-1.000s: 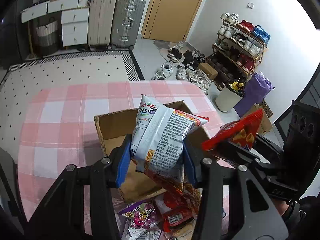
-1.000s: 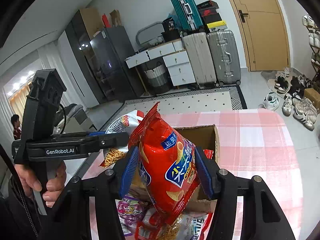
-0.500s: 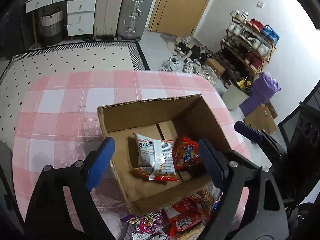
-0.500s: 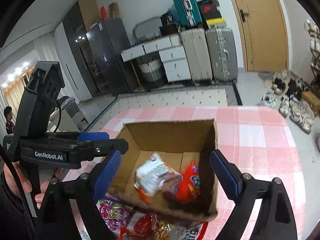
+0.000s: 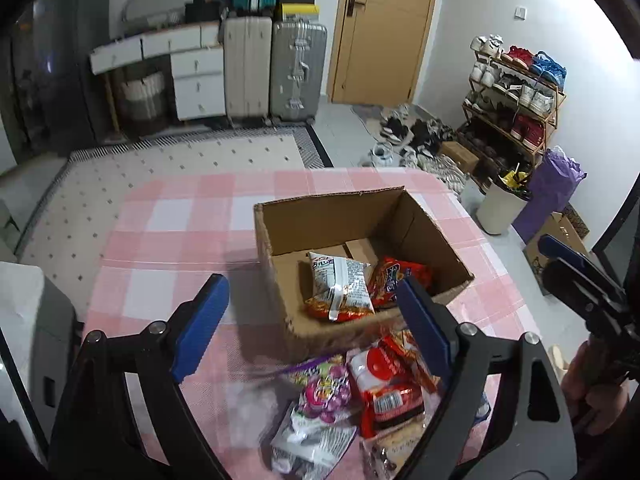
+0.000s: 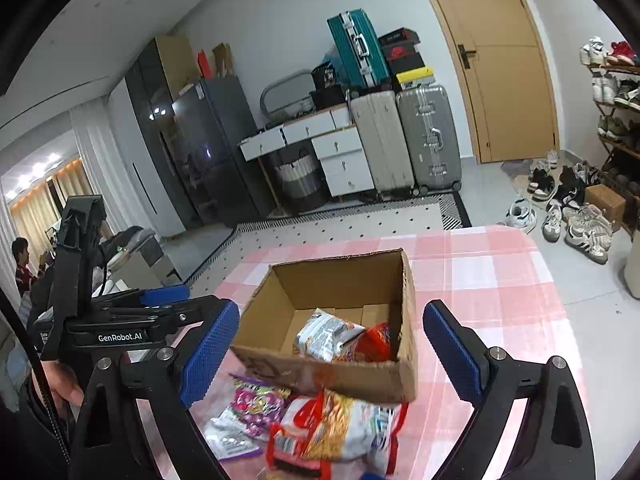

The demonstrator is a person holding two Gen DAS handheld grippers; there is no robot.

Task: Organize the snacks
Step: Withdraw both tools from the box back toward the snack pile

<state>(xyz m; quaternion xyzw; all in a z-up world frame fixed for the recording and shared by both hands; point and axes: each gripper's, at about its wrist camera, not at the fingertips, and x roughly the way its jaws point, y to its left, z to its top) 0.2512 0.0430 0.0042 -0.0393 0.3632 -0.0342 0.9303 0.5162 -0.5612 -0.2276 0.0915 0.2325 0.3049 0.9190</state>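
Both tools have just been opening and now gape wide, nothing between the pads. Left tool (image 5: 310, 320) and right tool (image 6: 332, 348) hang above the near table edge over the loose snack pile (image 5: 352, 396). A second ago each clamped a bag; now the white chip bag (image 5: 340, 284) and red chip bag (image 5: 396, 276) lie side by side inside the cardboard box (image 5: 320, 216), mid pink-checked table (image 5: 172, 240).

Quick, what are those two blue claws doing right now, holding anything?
Left gripper: open, jaws just widened, holding nothing.
Right gripper: open, jaws just widened, holding nothing.
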